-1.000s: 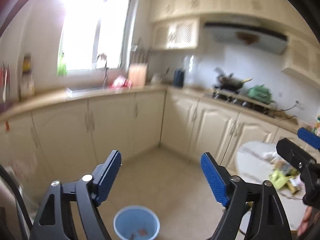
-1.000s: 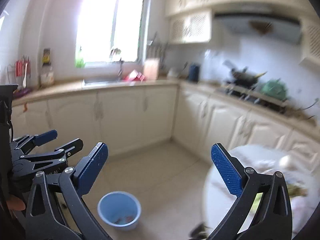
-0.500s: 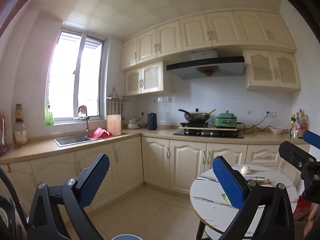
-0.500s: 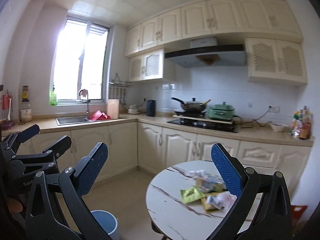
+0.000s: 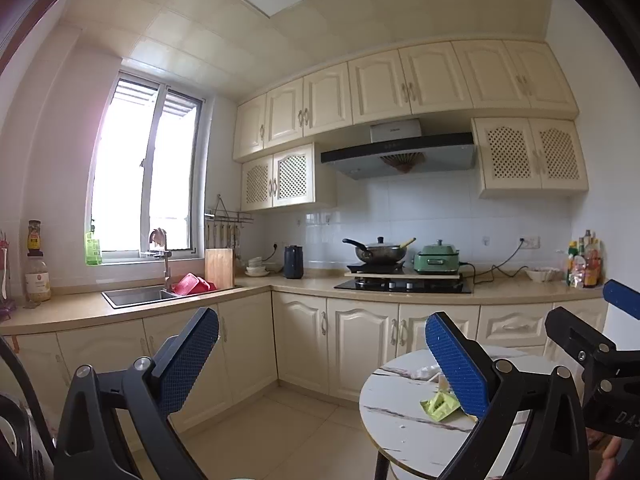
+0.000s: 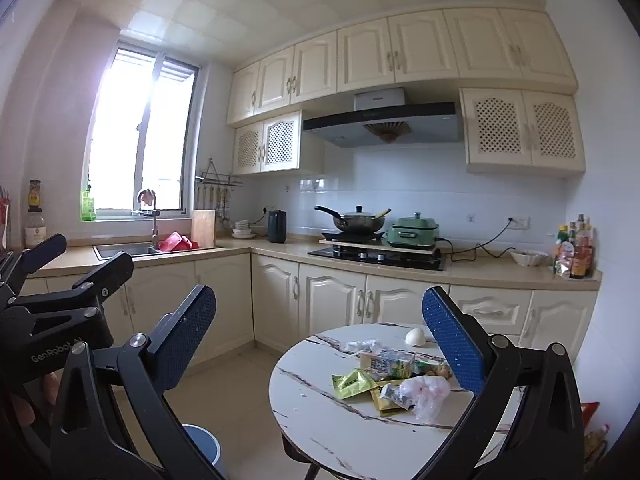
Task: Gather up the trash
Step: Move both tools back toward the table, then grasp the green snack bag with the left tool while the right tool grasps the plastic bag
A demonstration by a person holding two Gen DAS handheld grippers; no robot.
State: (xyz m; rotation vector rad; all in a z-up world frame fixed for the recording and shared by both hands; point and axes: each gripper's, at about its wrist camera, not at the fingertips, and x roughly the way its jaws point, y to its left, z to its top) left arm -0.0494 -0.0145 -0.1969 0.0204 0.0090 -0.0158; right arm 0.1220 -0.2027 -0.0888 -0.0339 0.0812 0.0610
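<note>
Kitchen backdrop, left gripper (image 5: 320, 350) and right gripper (image 6: 320, 326) level, fingers spread wide (nothing between), round table (image 6: 344, 432) below.

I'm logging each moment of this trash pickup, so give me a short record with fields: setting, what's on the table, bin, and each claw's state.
setting: kitchen, round marble-look table in front of the cabinets
trash on table: green wrapper, yellow wrapper, crumpled clear plastic bag, carton
also on table: white egg-like item
bin: blue bin on the floor left of the table, mostly hidden
left claw: open, empty, jaws just opened wider
right claw: open, empty, level, facing the table
</note>
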